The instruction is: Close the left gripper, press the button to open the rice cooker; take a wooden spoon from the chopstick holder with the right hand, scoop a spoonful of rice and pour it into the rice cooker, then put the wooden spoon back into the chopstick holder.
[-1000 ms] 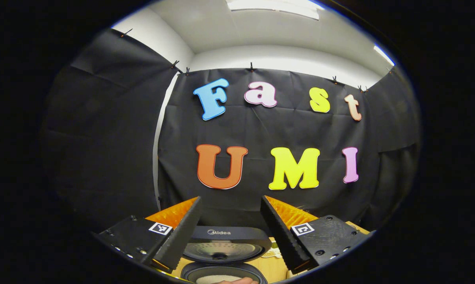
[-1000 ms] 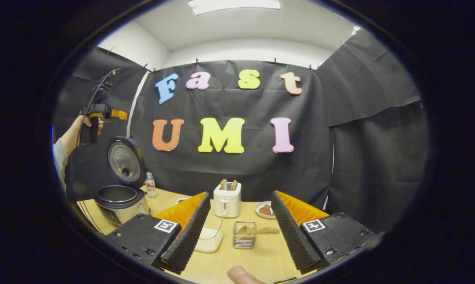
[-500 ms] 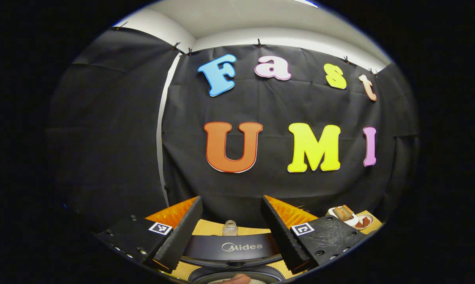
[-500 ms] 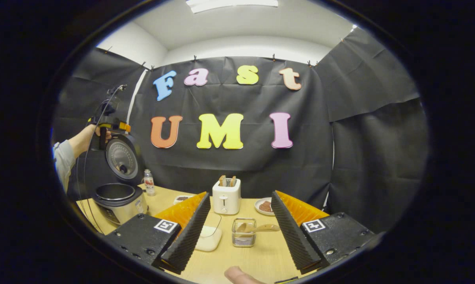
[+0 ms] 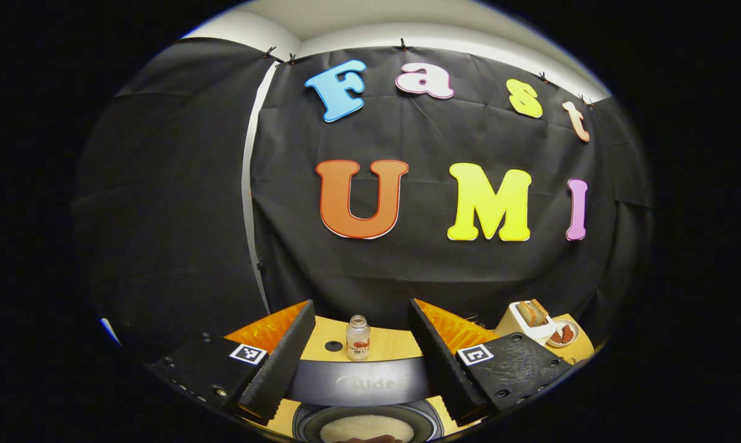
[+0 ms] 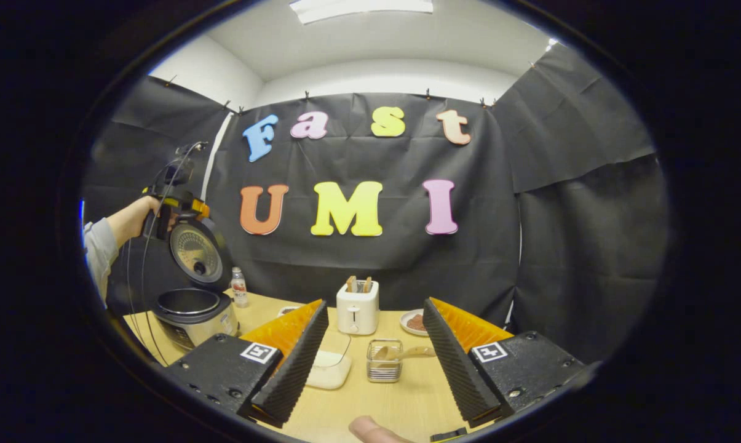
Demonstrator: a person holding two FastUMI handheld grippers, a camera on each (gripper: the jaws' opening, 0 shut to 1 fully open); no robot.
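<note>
The rice cooker (image 6: 192,312) stands at the table's left with its lid (image 6: 197,252) raised. A hand holds my left gripper (image 6: 174,206) right at the lid's top edge. In the left gripper view, my left gripper (image 5: 360,303) is open; the lid's dark edge (image 5: 358,383) lies low between its fingers, contact unclear, and the pot (image 5: 367,427) with rice shows below. My right gripper (image 6: 375,303) is open above the table. Beyond it, the wire chopstick holder (image 6: 384,362) carries the wooden spoon (image 6: 401,353), with a clear rice box (image 6: 330,370) to its left.
A white toaster (image 6: 358,311) with bread and a small plate (image 6: 414,322) of food sit at the back of the wooden table (image 6: 401,400). A small bottle (image 6: 239,287) stands behind the cooker. A fingertip (image 6: 376,431) shows at the lower edge.
My left gripper has come down and forward to the raised lid's top edge, bringing the bottle and toaster into its view. My right gripper has barely moved.
</note>
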